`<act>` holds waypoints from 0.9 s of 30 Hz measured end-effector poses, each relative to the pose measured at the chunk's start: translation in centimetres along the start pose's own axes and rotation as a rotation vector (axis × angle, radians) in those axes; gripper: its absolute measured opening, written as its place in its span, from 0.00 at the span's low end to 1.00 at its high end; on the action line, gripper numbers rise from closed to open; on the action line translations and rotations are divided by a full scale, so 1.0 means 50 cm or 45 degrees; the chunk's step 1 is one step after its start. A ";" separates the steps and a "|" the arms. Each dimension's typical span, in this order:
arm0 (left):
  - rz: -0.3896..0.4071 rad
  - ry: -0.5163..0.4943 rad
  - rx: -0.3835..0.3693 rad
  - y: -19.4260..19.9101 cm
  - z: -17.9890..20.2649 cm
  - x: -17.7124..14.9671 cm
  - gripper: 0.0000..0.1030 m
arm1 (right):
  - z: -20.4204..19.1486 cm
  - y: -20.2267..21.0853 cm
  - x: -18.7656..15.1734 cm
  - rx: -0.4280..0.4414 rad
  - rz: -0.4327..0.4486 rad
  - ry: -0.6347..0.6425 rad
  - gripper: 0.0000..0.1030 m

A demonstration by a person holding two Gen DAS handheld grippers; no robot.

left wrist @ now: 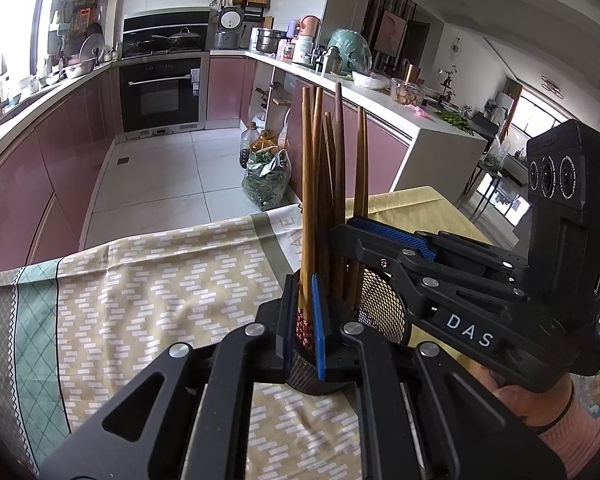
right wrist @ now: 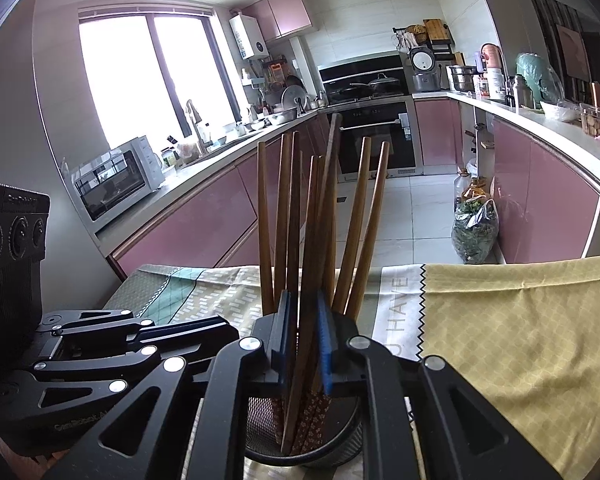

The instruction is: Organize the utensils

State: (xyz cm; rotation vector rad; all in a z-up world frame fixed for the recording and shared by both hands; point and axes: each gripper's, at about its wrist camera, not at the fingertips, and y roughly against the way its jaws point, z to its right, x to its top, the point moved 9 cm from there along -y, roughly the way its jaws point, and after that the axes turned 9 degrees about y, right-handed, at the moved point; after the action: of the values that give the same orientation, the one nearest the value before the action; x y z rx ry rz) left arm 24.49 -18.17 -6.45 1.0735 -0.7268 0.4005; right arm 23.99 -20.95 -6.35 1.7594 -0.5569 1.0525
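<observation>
Several brown wooden chopsticks (left wrist: 324,184) stand upright in a black mesh holder (left wrist: 380,312) on the table. My left gripper (left wrist: 302,320) is shut on one chopstick (left wrist: 308,200) just above the holder's rim. My right gripper (left wrist: 364,236) reaches in from the right, its blue pads around other chopsticks. In the right wrist view my right gripper (right wrist: 304,340) is shut on a couple of chopsticks (right wrist: 312,248) over the holder (right wrist: 332,444). The left gripper's body (right wrist: 100,344) lies at the left.
The table carries a patterned cloth (left wrist: 160,300) and a yellow cloth (right wrist: 520,340). Beyond the table's far edge is the kitchen floor with a bag of greens (left wrist: 266,180) and bottles. Pink cabinets and counters run along both sides.
</observation>
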 end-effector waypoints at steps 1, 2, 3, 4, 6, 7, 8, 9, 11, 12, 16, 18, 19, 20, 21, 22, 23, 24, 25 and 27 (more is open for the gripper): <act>0.001 0.003 0.000 0.003 -0.003 -0.003 0.10 | -0.001 0.002 0.000 -0.001 0.002 0.004 0.18; 0.002 0.008 0.001 0.002 -0.005 -0.005 0.11 | -0.002 0.004 0.000 -0.002 0.004 0.007 0.18; 0.007 0.016 0.004 0.004 -0.007 -0.007 0.15 | -0.002 0.005 0.000 -0.002 0.005 0.009 0.18; 0.015 0.026 0.003 0.008 -0.010 -0.009 0.18 | -0.002 0.006 0.000 -0.004 0.006 0.011 0.18; 0.039 0.041 0.010 0.018 -0.019 -0.013 0.23 | -0.001 0.010 -0.003 -0.007 0.007 0.014 0.20; 0.051 0.040 0.017 0.023 -0.021 -0.016 0.26 | -0.002 0.013 -0.004 -0.005 0.009 0.016 0.24; 0.070 0.036 0.024 0.031 -0.024 -0.019 0.29 | -0.003 0.016 -0.005 -0.003 0.010 0.021 0.26; 0.088 0.033 0.032 0.039 -0.026 -0.022 0.37 | -0.006 0.020 -0.007 -0.004 0.013 0.031 0.31; 0.132 0.033 0.059 0.058 -0.033 -0.028 0.52 | -0.012 0.026 -0.009 0.006 0.019 0.041 0.39; 0.157 0.032 0.073 0.067 -0.039 -0.029 0.55 | -0.016 0.031 -0.011 0.015 0.024 0.044 0.44; 0.239 0.048 0.146 0.108 -0.070 -0.050 0.70 | -0.023 0.055 -0.020 -0.002 0.048 0.064 0.55; 0.269 0.060 0.179 0.127 -0.085 -0.062 0.73 | -0.026 0.067 -0.022 -0.017 0.064 0.069 0.61; 0.286 0.064 0.199 0.137 -0.091 -0.068 0.78 | -0.029 0.074 -0.024 -0.028 0.071 0.081 0.63; 0.308 0.067 0.218 0.149 -0.099 -0.073 0.81 | -0.032 0.079 -0.025 -0.036 0.078 0.093 0.66; 0.334 0.070 0.237 0.161 -0.104 -0.077 0.88 | -0.037 0.085 -0.028 -0.043 0.087 0.102 0.74; 0.359 0.080 0.252 0.173 -0.109 -0.081 0.93 | -0.042 0.091 -0.030 -0.054 0.095 0.113 0.82; 0.383 0.097 0.259 0.186 -0.116 -0.085 0.95 | -0.047 0.098 -0.033 -0.076 0.110 0.133 0.85; 0.407 0.112 0.260 0.200 -0.122 -0.090 0.94 | -0.051 0.105 -0.037 -0.101 0.124 0.150 0.88; 0.425 0.123 0.262 0.210 -0.124 -0.094 0.94 | -0.056 0.111 -0.041 -0.121 0.132 0.162 0.92; 0.452 0.126 0.282 0.230 -0.129 -0.100 0.94 | -0.061 0.122 -0.048 -0.147 0.148 0.172 0.94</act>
State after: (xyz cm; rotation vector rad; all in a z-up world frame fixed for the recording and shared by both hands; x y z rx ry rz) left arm 16.01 -7.14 -4.35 1.1236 -0.7989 0.8483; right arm 16.92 -21.00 -4.87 1.5577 -0.6285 1.1869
